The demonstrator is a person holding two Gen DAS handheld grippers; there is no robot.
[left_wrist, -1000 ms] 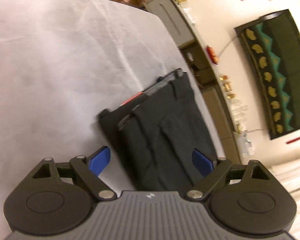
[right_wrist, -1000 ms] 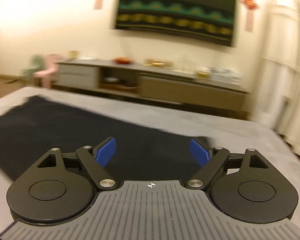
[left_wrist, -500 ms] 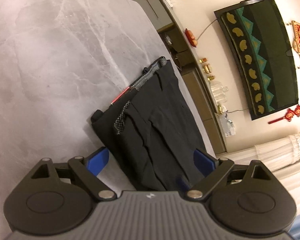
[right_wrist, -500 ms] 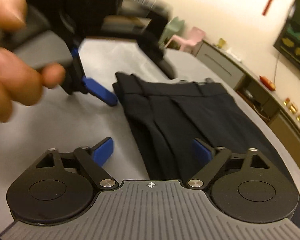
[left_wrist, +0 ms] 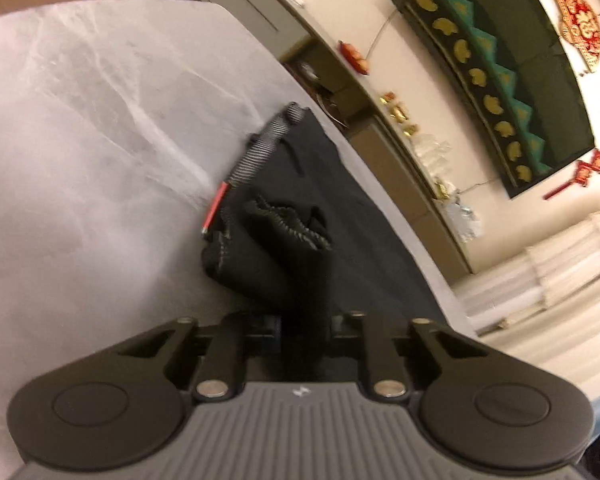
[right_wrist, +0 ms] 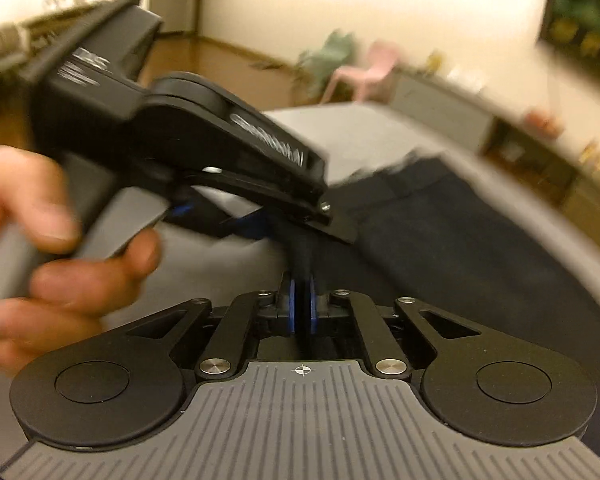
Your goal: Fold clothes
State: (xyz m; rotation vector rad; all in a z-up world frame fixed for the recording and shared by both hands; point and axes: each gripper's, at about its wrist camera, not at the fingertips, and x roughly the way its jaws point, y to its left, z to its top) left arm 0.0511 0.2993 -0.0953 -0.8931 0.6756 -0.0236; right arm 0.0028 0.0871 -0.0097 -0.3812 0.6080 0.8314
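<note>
— What sort of place is this?

— A home, a living room by the look of it. Ahead of the left tool and to its right, a long low sideboard (left_wrist: 400,168) runs along a cream wall, crowded with small gold ornaments (left_wrist: 400,114).

— Anything else?

— A dark green and gold hanging (left_wrist: 500,72) above it, red festive decorations (left_wrist: 580,28), pale curtains (left_wrist: 548,268). Beyond the right tool, a small pink chair (right_wrist: 364,74) stands on a wooden floor (right_wrist: 220,60).
</note>
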